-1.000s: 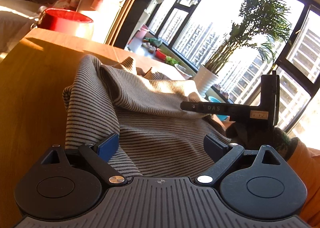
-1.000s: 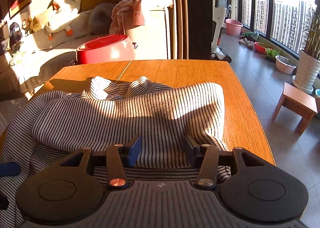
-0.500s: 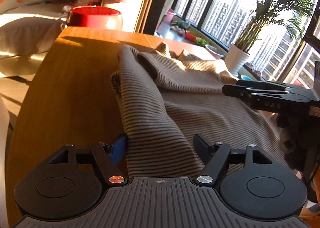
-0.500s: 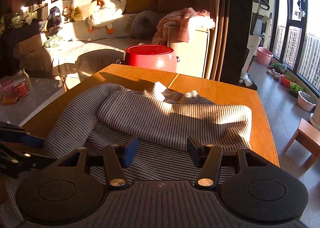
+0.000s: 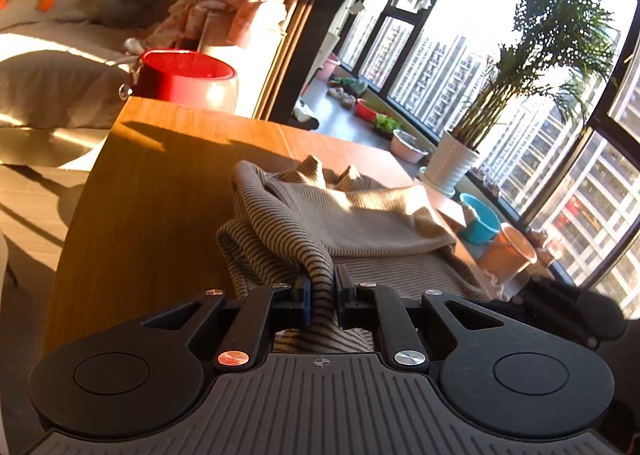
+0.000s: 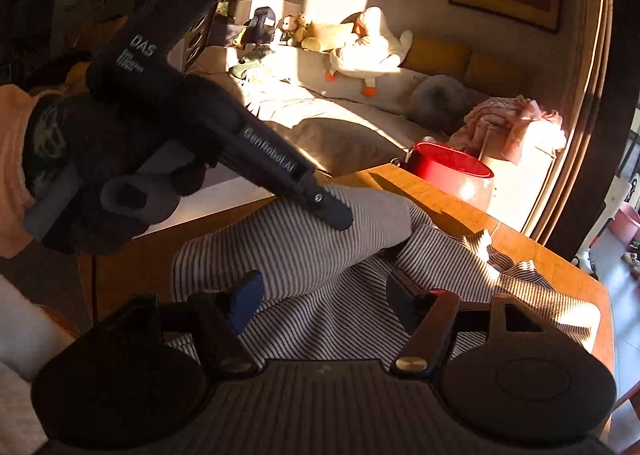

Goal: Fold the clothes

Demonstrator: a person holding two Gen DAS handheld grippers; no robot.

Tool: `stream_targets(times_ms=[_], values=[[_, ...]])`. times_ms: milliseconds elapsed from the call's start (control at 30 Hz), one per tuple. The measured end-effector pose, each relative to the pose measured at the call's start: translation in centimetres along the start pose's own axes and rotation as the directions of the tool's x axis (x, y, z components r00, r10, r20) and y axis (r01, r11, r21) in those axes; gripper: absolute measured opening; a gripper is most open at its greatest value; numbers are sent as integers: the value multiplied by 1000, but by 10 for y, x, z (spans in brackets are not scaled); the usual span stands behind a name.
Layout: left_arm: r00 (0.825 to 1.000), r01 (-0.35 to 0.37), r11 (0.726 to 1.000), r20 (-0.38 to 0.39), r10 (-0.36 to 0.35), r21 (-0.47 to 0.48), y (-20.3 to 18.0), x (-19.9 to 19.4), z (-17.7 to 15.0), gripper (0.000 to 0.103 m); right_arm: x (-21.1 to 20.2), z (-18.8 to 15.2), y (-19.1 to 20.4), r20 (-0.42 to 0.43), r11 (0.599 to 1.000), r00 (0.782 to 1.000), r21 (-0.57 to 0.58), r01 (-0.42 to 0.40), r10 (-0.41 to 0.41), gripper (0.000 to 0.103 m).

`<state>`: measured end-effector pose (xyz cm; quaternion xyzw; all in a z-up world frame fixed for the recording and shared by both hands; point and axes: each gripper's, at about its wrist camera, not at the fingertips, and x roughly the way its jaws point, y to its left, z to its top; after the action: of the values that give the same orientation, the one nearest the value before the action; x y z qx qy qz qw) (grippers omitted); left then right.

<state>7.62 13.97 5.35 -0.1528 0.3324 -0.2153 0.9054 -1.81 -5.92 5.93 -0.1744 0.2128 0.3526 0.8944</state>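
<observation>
Left tongs [image 5: 321, 297] are clamped tight on a bunched ridge of the ribbed, thin-striped knit top [image 5: 360, 215], which lies rumpled in soft folds on the smooth wooden tabletop [image 5: 160, 191]. Over on the right, the right tongs [image 6: 323, 297] are spread wide, flat pads hovering just above the striped fabric without gripping it.

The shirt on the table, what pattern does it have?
The shirt has thin dark and pale stripes, clearest in the right wrist view.
</observation>
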Motion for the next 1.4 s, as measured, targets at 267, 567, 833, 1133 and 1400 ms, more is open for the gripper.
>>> stream_targets(times_ms=[267, 567, 833, 1133, 1400], values=[[1000, 0, 999, 18, 1, -33, -1, -2, 20, 13, 6, -2, 38, 45, 991, 999, -134, -18, 24, 70], [1000, 13, 1000, 21, -13, -13, -15, 5, 30, 13, 27, -25, 67, 268, 842, 937, -430, 325, -225, 73], [995, 29, 999, 93, -27, -14, -18, 7, 48, 52, 23, -2, 3, 252, 948, 933, -121, 294, -257, 9], [985, -4, 1000, 175, 8, -25, -12, -4, 53, 86, 14, 17, -140, 145, 836, 957, 531, 140, -252, 8], [996, -39, 999, 82, 39, 3, -12, 27, 29, 94, 4, -67, -232, -115, 470, 920, 832, 296, -375, 14]])
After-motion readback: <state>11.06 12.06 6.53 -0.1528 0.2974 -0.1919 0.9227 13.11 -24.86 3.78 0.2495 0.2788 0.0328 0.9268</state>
